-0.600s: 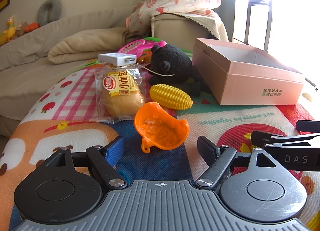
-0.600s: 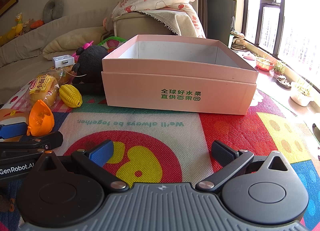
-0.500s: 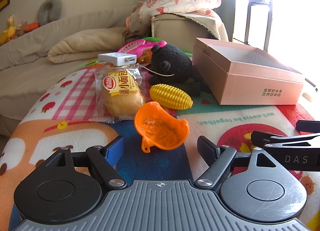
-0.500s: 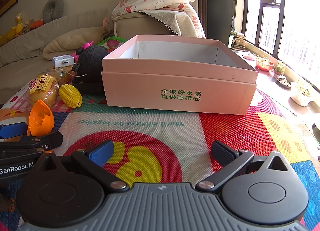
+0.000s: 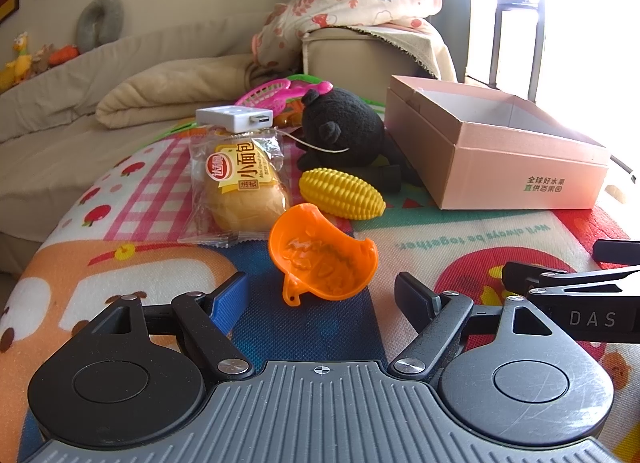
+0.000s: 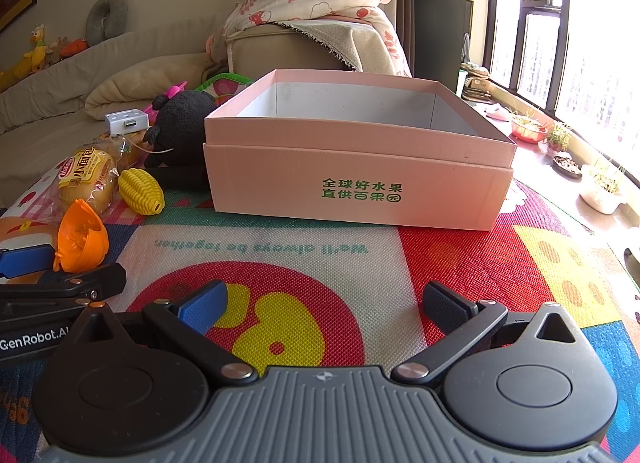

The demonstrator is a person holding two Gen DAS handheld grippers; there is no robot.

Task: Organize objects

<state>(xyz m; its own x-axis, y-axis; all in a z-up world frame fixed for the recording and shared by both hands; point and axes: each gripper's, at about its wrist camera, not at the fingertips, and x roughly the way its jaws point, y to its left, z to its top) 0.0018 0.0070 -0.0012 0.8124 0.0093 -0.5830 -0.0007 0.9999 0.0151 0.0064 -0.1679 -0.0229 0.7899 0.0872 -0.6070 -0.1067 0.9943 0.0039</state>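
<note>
An orange toy mould lies on the play mat just ahead of my open, empty left gripper. Behind it lie a wrapped bread bun, a yellow toy corn, a black plush toy and a white USB adapter. An open pink cardboard box stands on the mat in front of my open, empty right gripper. The box also shows in the left wrist view, at the right. The mould, corn and bun show at the right wrist view's left.
A pink toy basket lies behind the plush. A beige sofa with a folded blanket runs along the back left. An armrest draped with a flowered quilt stands behind the box. Potted plants line the window sill at right.
</note>
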